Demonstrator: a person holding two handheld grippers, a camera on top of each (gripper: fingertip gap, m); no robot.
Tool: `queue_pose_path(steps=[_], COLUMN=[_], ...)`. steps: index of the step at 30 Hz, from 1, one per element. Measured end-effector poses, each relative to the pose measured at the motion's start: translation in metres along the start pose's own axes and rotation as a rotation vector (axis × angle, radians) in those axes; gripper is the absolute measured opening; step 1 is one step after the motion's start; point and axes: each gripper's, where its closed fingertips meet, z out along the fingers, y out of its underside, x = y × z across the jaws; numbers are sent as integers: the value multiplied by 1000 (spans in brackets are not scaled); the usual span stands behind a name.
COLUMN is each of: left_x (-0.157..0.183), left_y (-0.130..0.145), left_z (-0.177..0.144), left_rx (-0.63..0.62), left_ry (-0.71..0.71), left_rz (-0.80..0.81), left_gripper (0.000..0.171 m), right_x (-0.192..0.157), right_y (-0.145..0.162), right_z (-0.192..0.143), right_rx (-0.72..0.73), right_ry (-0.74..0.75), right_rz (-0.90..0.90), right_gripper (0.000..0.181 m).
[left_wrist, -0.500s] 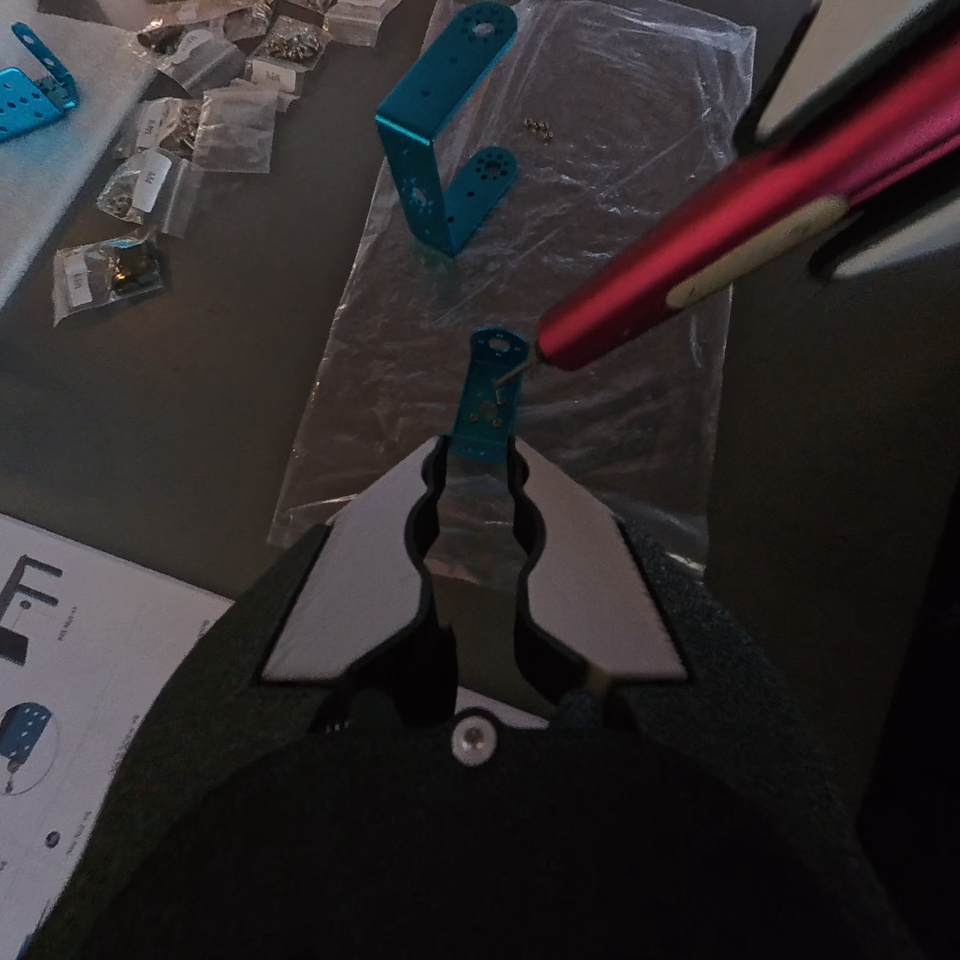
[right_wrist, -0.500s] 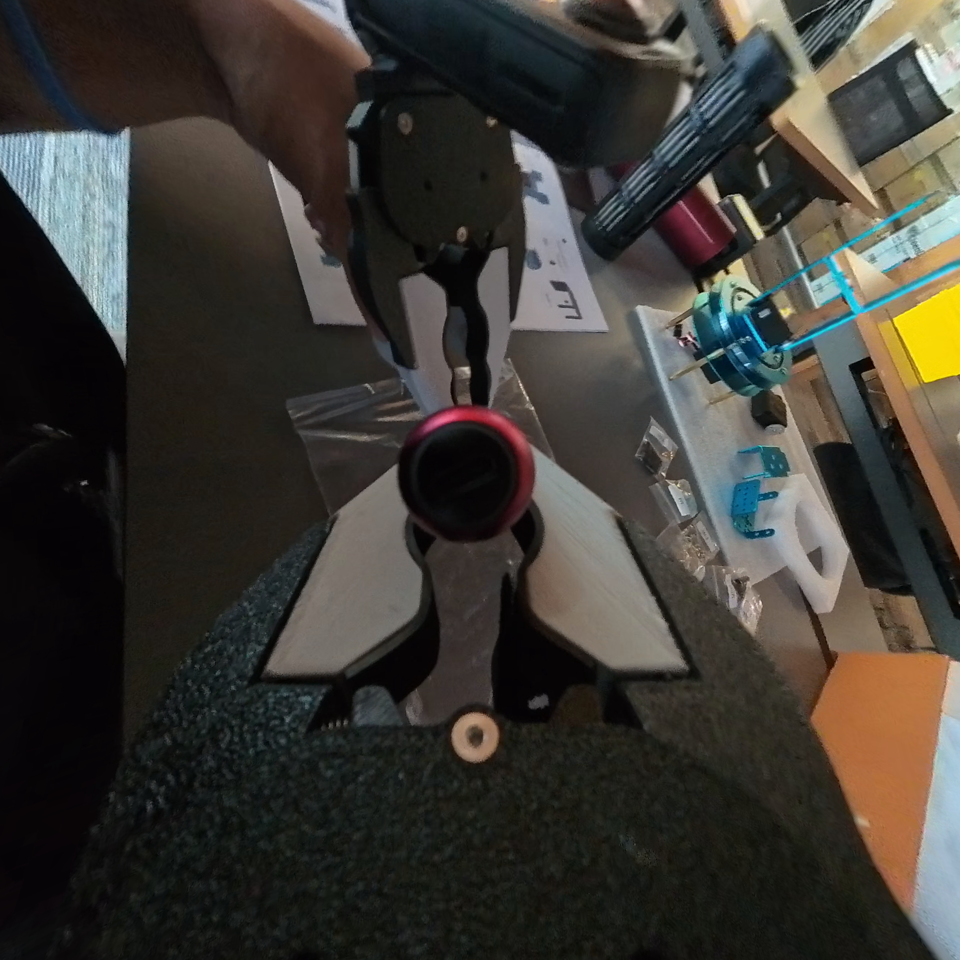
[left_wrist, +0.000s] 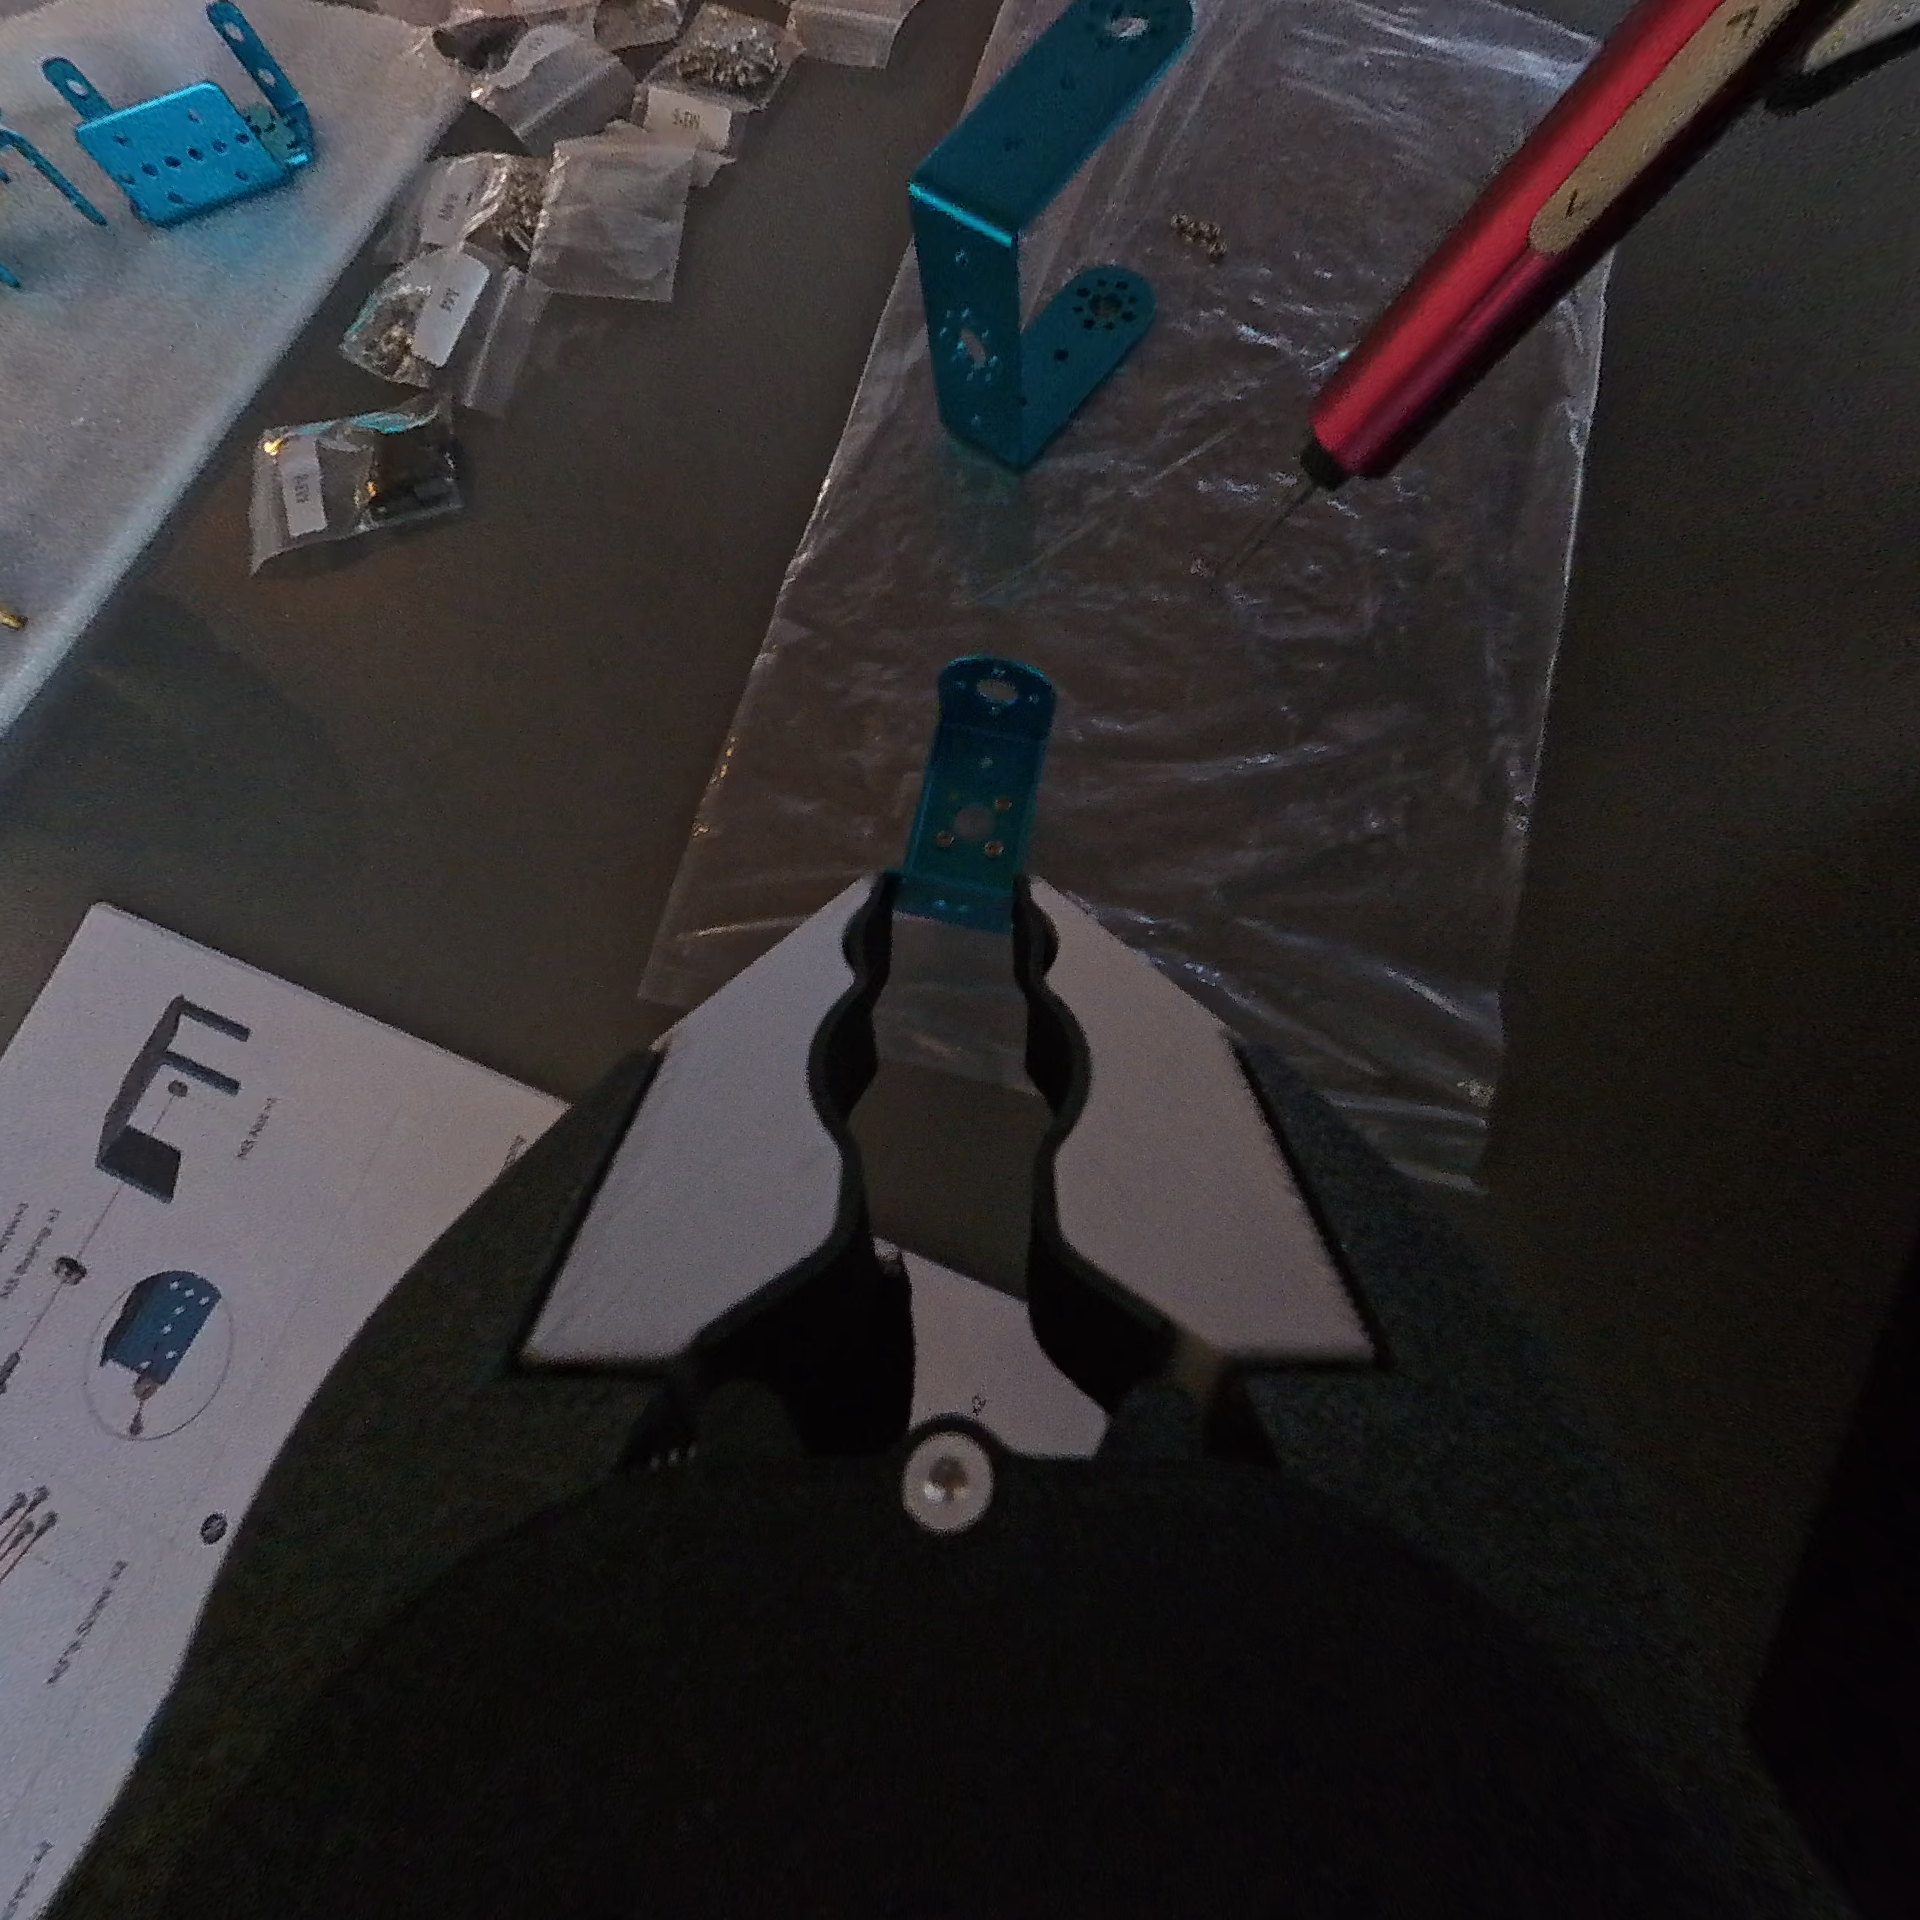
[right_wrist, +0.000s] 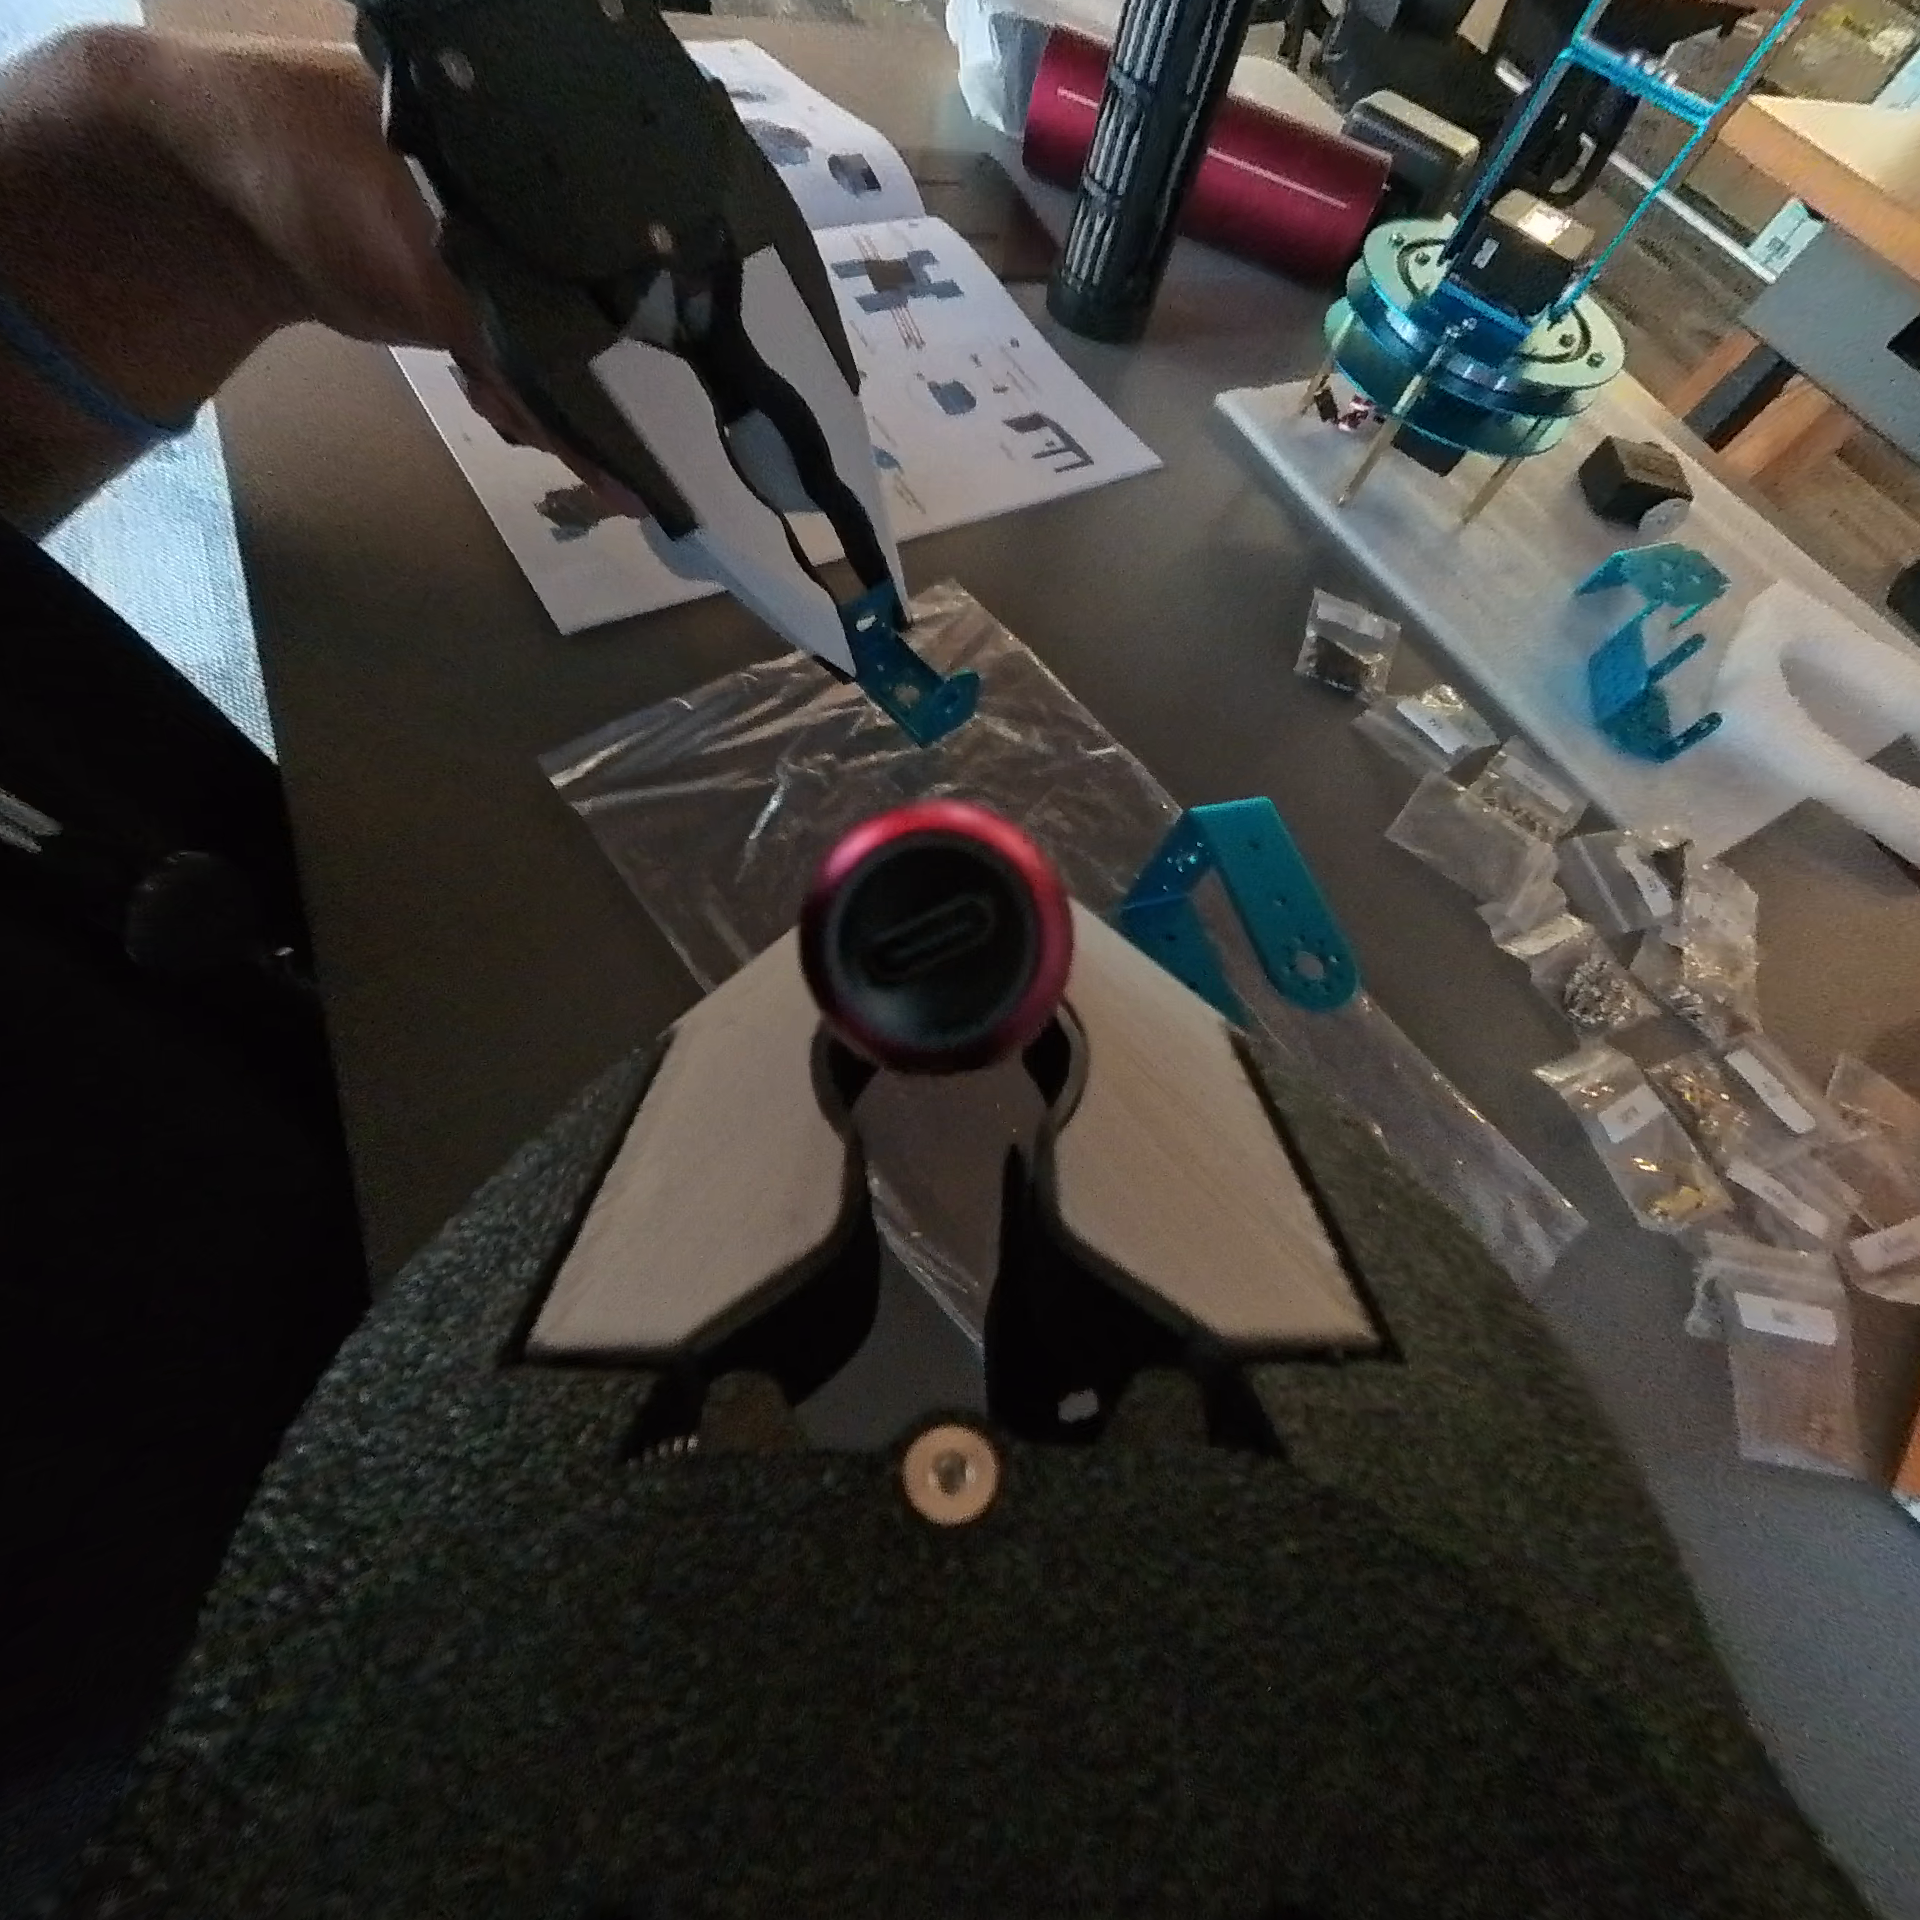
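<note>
A dark grey table (left_wrist: 540, 727) carries everything here, with a wooden bench and shelves blurred behind it in the right wrist view. On the table lie a printed instruction sheet (left_wrist: 156, 1195), a clear plastic sheet (left_wrist: 1299, 779), a white foam pad (right_wrist: 1558, 582) with a round blue assembly (right_wrist: 1475, 343), and many small bags of hardware (left_wrist: 457, 301). A large blue U-bracket (left_wrist: 997, 301) stands on the plastic. The left gripper (left_wrist: 951, 904) is clenched on a small blue bracket (left_wrist: 982, 800), holding it tilted just above the plastic. The right gripper (right_wrist: 940, 1023) is closed around a red screwdriver (left_wrist: 1455, 312), whose thin tip (left_wrist: 1262, 530) points down at a tiny screw (left_wrist: 1205, 566) on the plastic, well apart from the small bracket. I judge that the tip should meet the screw head straight and gently, while the bracket is kept steady.
</note>
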Motion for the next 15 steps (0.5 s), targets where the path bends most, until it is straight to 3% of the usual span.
queue_pose_path(steps=[10, 15], left_x=[7, 11], left_y=[-4, -6], left_z=[8, 12], left_rx=[-8, -10], left_ry=[25, 31], left_rz=[21, 33], left_gripper=[22, 22], right_x=[0, -2], right_y=[-25, -15], right_z=[-3, 6], right_rx=[60, 23], right_ry=[-3, -27], right_rz=[-34, -12], right_gripper=[23, 22])
